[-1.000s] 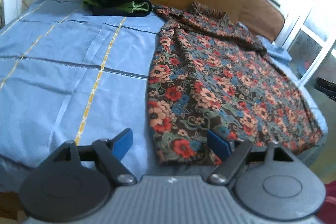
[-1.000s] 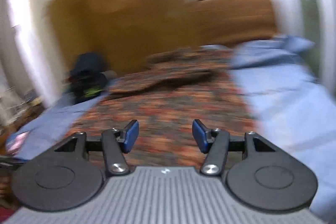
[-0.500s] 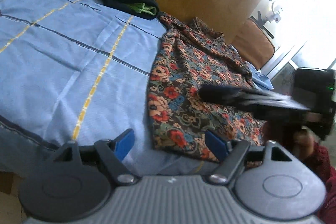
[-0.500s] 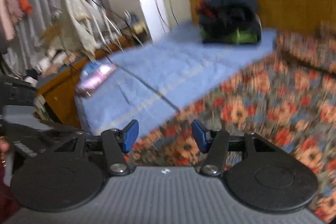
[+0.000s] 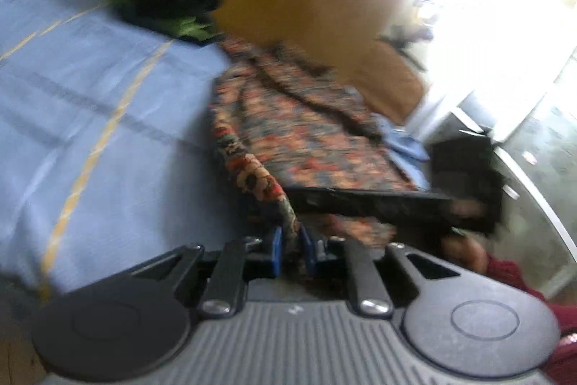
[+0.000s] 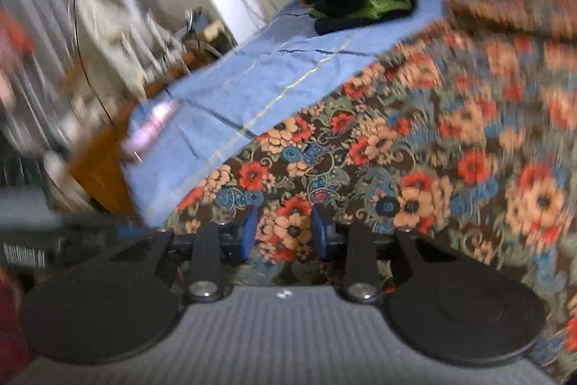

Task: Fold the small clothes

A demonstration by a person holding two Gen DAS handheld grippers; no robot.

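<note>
Since the earlier frame both tongs close in on the floral garment [image 5: 295, 132] spread on the bed [image 5: 90, 118]: left tongs [image 5: 289, 242] clenched on its near corner, right tongs [image 6: 283, 230] closing around its hem, unpinched, so the fold needs that second grip, I judge.

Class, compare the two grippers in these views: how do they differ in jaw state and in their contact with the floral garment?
1. The left gripper has its jaws closing, nearly together; the right gripper has its jaws closing too, but a clear gap remains.
2. The left gripper pinches a lifted edge of the floral garment; the right gripper's pads do not yet press the flat cloth between them.
Both have blue pads and work at the garment's near edge.
</note>
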